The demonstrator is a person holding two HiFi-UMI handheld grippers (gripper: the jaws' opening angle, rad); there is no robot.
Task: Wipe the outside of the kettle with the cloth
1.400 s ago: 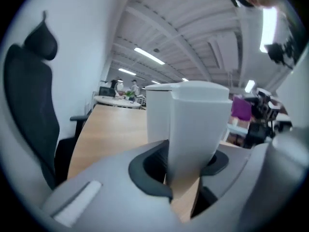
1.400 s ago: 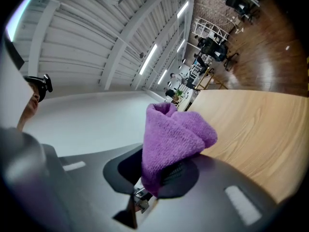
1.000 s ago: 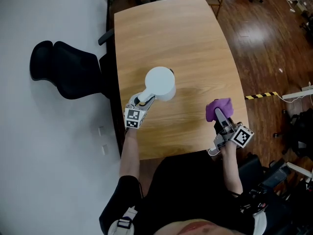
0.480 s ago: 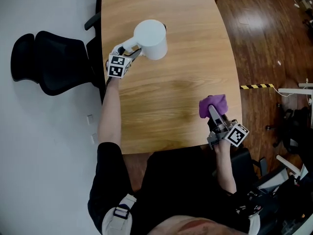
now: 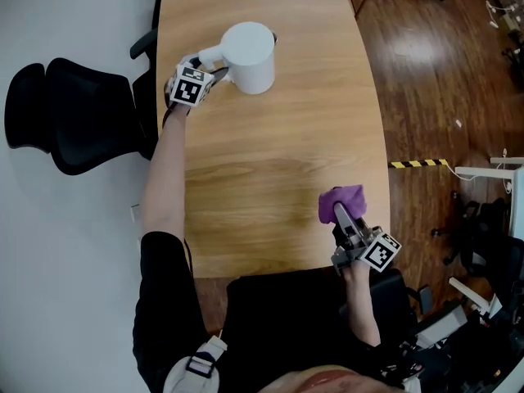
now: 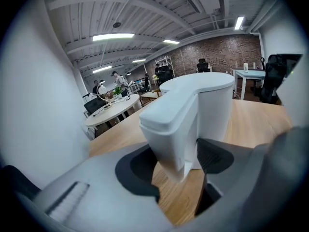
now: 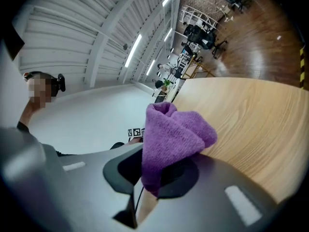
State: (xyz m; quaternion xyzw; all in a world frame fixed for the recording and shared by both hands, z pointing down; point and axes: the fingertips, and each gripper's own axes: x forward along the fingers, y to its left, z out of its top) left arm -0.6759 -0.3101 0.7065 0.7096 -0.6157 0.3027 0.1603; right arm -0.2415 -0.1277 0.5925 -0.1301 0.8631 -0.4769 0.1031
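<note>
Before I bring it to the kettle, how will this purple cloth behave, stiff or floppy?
Likely floppy: the purple cloth bunches in soft folds beyond the right hand-held gripper, which is clamped on it. Probably light, since the folds hold themselves up. Its fuzzy pile should grip rather than slip on the white kettle.

An open-plan office: brick wall (image 6: 227, 50), round desk (image 6: 110, 112), black office chair (image 5: 70, 113).

Kettle (image 5: 250, 56) stands on tabletop (image 5: 270, 162), far-left part. Cloth (image 5: 342, 203) over tabletop's near-right part, well apart from kettle. Chair (image 5: 74, 121) left of tabletop, beside the kettle's end. Floor (image 5: 426, 80) to the right.
</note>
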